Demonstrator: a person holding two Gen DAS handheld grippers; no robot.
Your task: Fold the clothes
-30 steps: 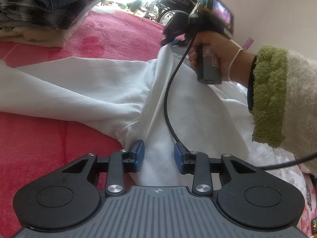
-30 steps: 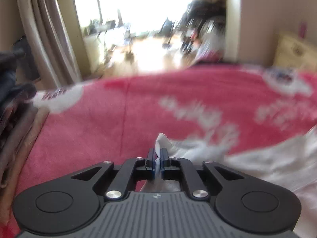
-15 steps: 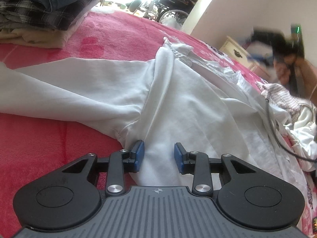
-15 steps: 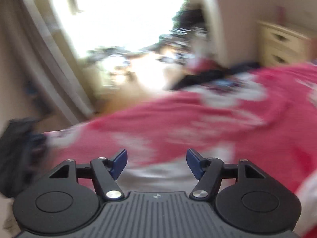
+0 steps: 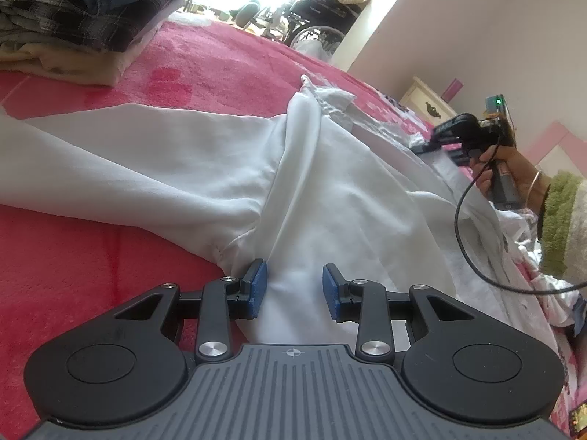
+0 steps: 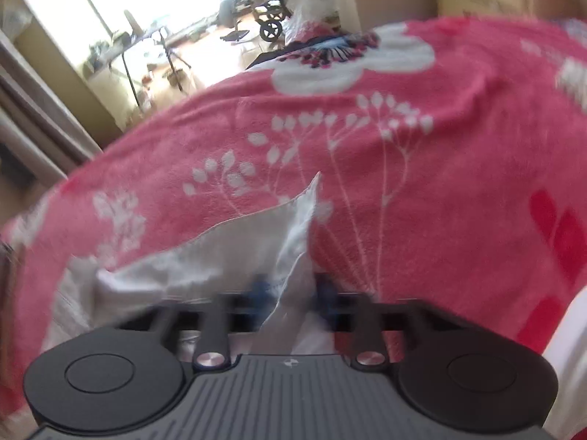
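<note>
The white garment (image 5: 330, 190) lies spread on the red blanket (image 5: 91, 264), its body running away from your left claw (image 5: 293, 289), a sleeve stretching off to the left; that claw stands open with cloth between its pads. Your right claw (image 6: 290, 289) straddles a pointed fold, blurred, so I cannot tell its grip. Folded clothes (image 5: 73, 18) are stacked far left

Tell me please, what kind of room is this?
Probably a bedroom in a home. A white garment lies on a pink flowered blanket like a bed cover, a stack of folded clothes sits nearby, and a cream drawer cabinet stands by the wall.
</note>
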